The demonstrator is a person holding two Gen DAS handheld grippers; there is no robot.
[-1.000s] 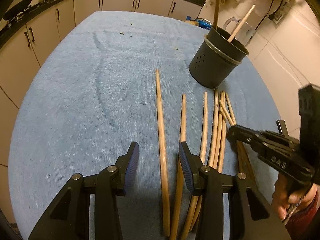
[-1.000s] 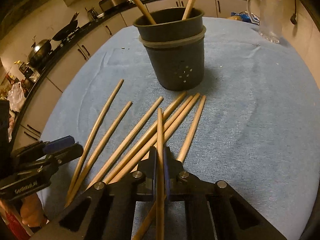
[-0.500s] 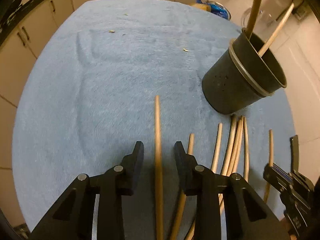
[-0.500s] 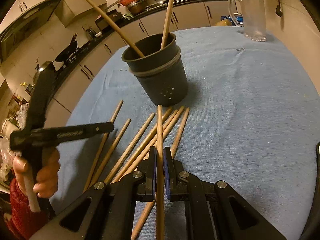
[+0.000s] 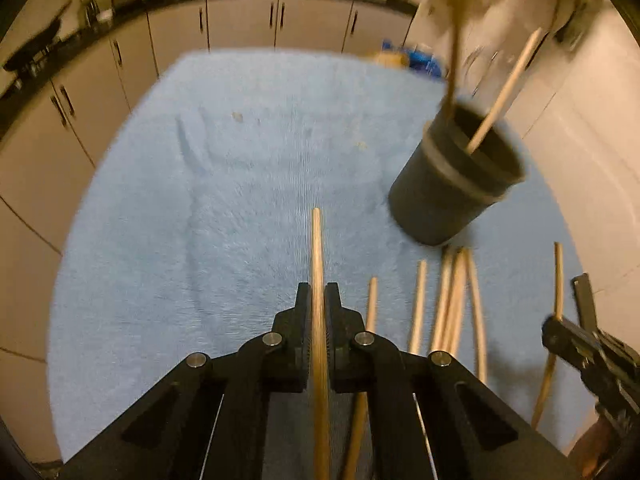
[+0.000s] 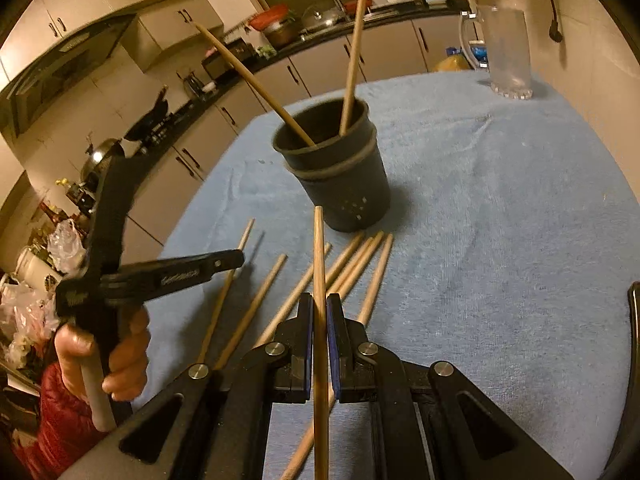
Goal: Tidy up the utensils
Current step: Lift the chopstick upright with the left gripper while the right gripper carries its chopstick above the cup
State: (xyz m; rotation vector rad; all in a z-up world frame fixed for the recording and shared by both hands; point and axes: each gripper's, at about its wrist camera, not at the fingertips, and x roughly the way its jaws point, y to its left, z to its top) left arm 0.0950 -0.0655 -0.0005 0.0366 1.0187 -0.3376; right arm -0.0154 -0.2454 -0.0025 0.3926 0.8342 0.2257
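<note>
Left gripper [image 5: 318, 304]: fingers clenched on one wooden chopstick [image 5: 317, 248]. Right gripper [image 6: 319, 312]: fingers clenched on another chopstick [image 6: 319, 252]. Loose chopsticks [image 6: 360, 256] lay on blue-towelled desk [image 6: 500, 240] beside dark holder [image 6: 340, 184], which contained two.

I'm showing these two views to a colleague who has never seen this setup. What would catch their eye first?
Each gripper is shut on one wooden chopstick: the left gripper and the right gripper, both sticks pointing forward. Beyond them a dark utensil holder stands on the blue towel with two chopsticks in it, loose chopsticks fanned before it.
</note>
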